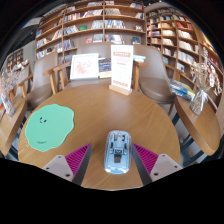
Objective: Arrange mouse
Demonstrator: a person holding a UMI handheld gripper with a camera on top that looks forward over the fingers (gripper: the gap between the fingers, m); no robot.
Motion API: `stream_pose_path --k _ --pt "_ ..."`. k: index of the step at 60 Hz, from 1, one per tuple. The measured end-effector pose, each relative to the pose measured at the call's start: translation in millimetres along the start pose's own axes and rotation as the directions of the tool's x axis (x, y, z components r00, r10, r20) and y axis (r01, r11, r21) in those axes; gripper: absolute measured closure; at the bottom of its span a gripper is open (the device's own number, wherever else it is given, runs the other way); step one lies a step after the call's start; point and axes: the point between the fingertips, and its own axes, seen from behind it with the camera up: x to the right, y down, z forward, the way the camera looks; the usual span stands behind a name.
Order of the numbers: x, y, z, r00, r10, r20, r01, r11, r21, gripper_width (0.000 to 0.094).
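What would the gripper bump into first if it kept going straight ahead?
The mouse. It lies on the round wooden table, between the open gripper fingers and right in its path. Past it the tabletop looks bare until the standing sign at the far side, though depth is hard to judge.

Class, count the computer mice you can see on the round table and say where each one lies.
1: the mouse lies on the round table between the gripper fingers, which stand open around it. None else shows.

Round wooden table (95,110) bears a green mat (48,127) (irregular outline). Upright sign (121,68) stands at the far edge. Bookshelves (100,22) line the background.
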Motion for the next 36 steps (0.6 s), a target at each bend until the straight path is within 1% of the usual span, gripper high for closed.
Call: stream_pose_path --k 4,6,7,9,11,13,16,20,23,30,36 --pt "2 -2 2 1.000 0.004 -0.006 -0.004 1.000 0.002 0.0170" --pt "3 -2 3 1.000 0.007 -0.013 -0.007 1.000 0.003 0.0234" --pt "4 -3 4 1.000 0.008 -0.016 -0.008 1.000 0.005 0.0277" --pt "4 -4 6 1.000 0.002 -0.020 -0.002 1.000 0.010 0.0473" --pt "3 -4 6 1.000 0.004 -0.014 -0.004 1.000 0.009 0.0478" --pt "4 -5 6 1.000 -0.002 -0.015 0.002 1.000 0.002 0.0511" --pt "5 -6 3 1.000 -0.006 -0.025 0.005 1.000 -0.006 0.0533" --pt "-2 -20 -5 1.000 0.003 -0.013 -0.003 1.000 0.008 0.0541" --pt "-11 -40 -15 1.000 0.019 0.007 -0.019 0.999 0.035 0.0555" --pt "-55 -98 -36 0.998 -0.026 0.054 0.019 0.993 0.115 0.0552" --pt "-117 -132 -36 0.991 -0.057 0.120 0.039 0.989 0.146 0.0555"
